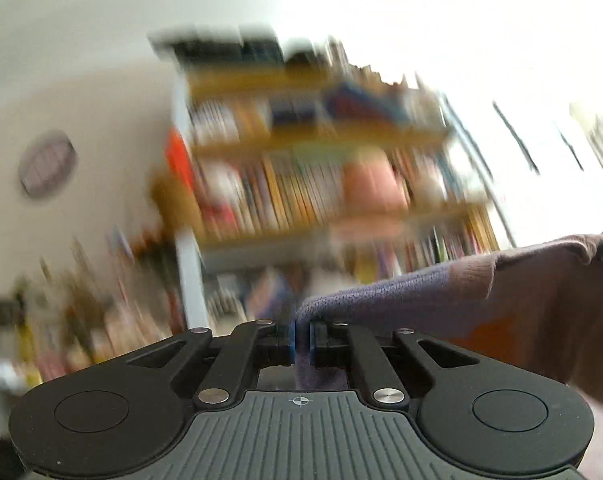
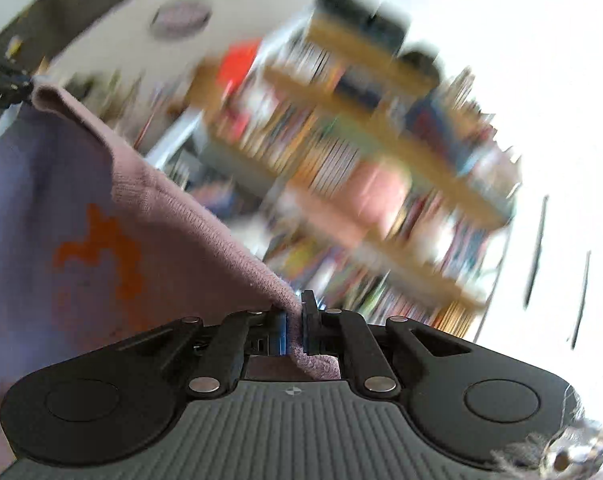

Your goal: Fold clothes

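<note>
Left wrist view: left tool (image 1: pixel 300 339) clenched on ribbed edge of knit sweater (image 1: pixel 501 300). Right tool (image 2: pixel 294 330) clenched on same edge; sweater hangs stretched between both, aloft, blurred bookshelf (image 2: pixel 381 160) far. Judged soft, light, limp; hold at corners.

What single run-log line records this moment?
left gripper: shut on purple knitted garment | right gripper: shut on garment's pink edge | garment: stretched between grippers, lifted | background: blurred bookshelf
</note>
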Demonstrator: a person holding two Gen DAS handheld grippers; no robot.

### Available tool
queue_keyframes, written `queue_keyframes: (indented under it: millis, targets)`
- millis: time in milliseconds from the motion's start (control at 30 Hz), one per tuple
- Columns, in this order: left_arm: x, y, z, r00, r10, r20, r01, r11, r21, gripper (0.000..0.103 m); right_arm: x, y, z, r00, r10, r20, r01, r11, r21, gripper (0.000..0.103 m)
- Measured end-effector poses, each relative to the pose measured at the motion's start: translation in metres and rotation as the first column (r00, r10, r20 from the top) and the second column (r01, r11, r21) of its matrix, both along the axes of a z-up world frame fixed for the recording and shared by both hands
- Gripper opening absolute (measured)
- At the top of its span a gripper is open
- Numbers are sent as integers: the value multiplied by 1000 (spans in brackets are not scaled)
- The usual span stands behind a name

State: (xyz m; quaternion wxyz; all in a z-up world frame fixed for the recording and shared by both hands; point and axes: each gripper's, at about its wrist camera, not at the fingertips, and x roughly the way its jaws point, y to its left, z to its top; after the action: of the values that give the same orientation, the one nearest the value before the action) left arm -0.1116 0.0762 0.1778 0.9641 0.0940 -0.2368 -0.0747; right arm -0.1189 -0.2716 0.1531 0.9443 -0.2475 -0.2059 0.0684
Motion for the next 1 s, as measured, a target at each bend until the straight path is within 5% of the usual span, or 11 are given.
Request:
queue_keyframes:
  millis: [133, 200, 267, 333, 433, 500, 600, 667, 767, 867, 1000]
  targets:
    - [-7, 4, 17, 998, -4, 64, 5, 1000, -18, 8, -8, -2, 16, 993, 27, 114, -34, 998, 59, 7]
    - [8, 6, 19, 1000, -10, -15, 10, 1000, -12, 8, 4, -1, 17, 997, 36, 67, -40, 998, 54, 7]
    - [40, 10, 8, 983, -16, -184, 17, 1000, 2, 8, 29, 2, 9, 996, 52, -73, -49, 998, 36, 8]
    - [82, 14, -13, 924, -27, -382, 32, 999, 7, 8, 61, 6, -7, 967, 57, -246, -56, 998, 13, 8]
    - [152, 17, -60, 756, -39, -653, 50, 999, -2, 9, 115, 16, -47, 870, 37, -491, -52, 999, -15, 8]
    - [186, 9, -92, 661, -19, -751, 49, 999, 18, 12, 150, 23, -79, 781, 9, -624, -42, 998, -39, 8]
    - [215, -4, -121, 607, 63, -792, 13, 996, 89, 21, 191, 31, -124, 690, -66, -720, 0, 996, -92, 8]
    - [217, -1, -125, 594, 70, -802, -2, 996, 86, 43, 213, 34, -143, 659, -102, -745, 24, 993, -114, 8]
    - [208, 7, -115, 602, 66, -796, -16, 997, 71, 63, 247, 31, -159, 607, -111, -787, 52, 994, -101, 8]
    - [183, 11, -107, 624, 69, -778, -6, 996, 84, 66, 278, 28, -167, 554, -100, -827, 76, 995, -69, 9]
    - [148, 16, -96, 655, 73, -753, 9, 995, 104, 70, 315, 35, -178, 534, -163, -830, 117, 986, -119, 11]
